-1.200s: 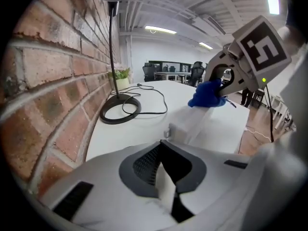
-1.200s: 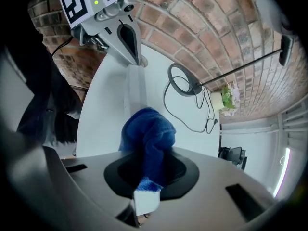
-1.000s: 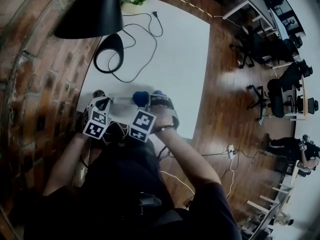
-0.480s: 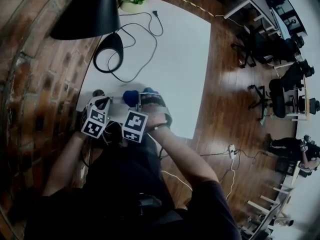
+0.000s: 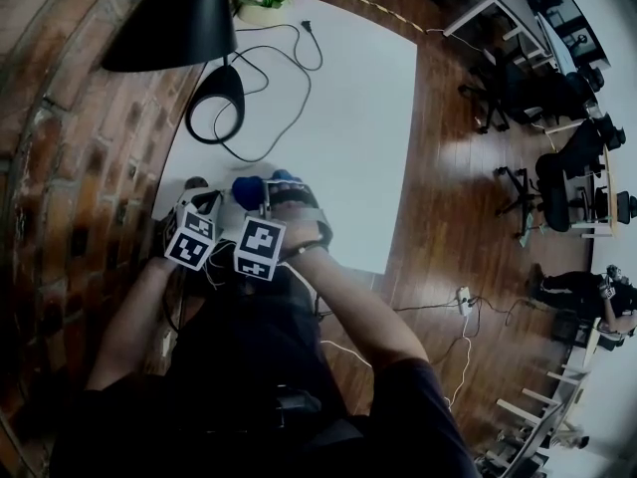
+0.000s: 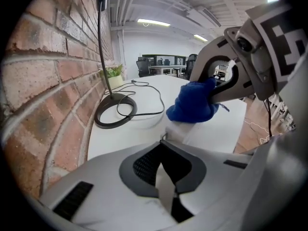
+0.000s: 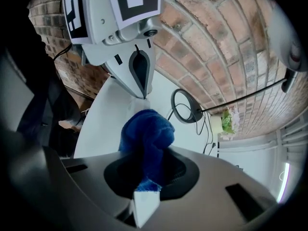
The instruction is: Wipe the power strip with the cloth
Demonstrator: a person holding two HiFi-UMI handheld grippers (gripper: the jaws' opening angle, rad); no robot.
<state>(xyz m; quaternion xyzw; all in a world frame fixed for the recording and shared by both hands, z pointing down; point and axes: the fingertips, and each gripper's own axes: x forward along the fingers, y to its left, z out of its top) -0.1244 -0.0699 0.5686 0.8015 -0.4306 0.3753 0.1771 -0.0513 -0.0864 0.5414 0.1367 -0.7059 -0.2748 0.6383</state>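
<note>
Wiping looks to be under way at the 7 o'clock corner of the table (image 5: 348, 118) in the head view, close against the brick wall (image 5: 80, 167). The right gripper (image 7: 145, 186) is clenched on a bunched blue cloth (image 7: 146, 129). The wad bulges out past its jaws toward 12 o'clock in the right gripper view, so soft fabric, not hard plastic, meets the work.

The power strip (image 6: 187, 131) lies flat on the table. In the left gripper view it is a white block running toward 1 o'clock from the tips of the left gripper (image 6: 163, 146), and the cloth sits on its far part. The left gripper's jaws are closed together, and their tips come down at the strip's near end. Whether they nip a thin edge or only press on it I cannot tell. Either way, the likely purpose is to pin the light strip so that it does not slide under the rubbing.

Both grippers point steeply down and stand just beside each other, the left at 9 o'clock of the right in the head view. That keeps holding and wiping on the same short body. The lamp base (image 5: 217, 103) sits well apart at 12 o'clock, out of the way of the strokes. The grippers hide most of the strip in the head view, so how much of it is wiped cannot be judged.
</note>
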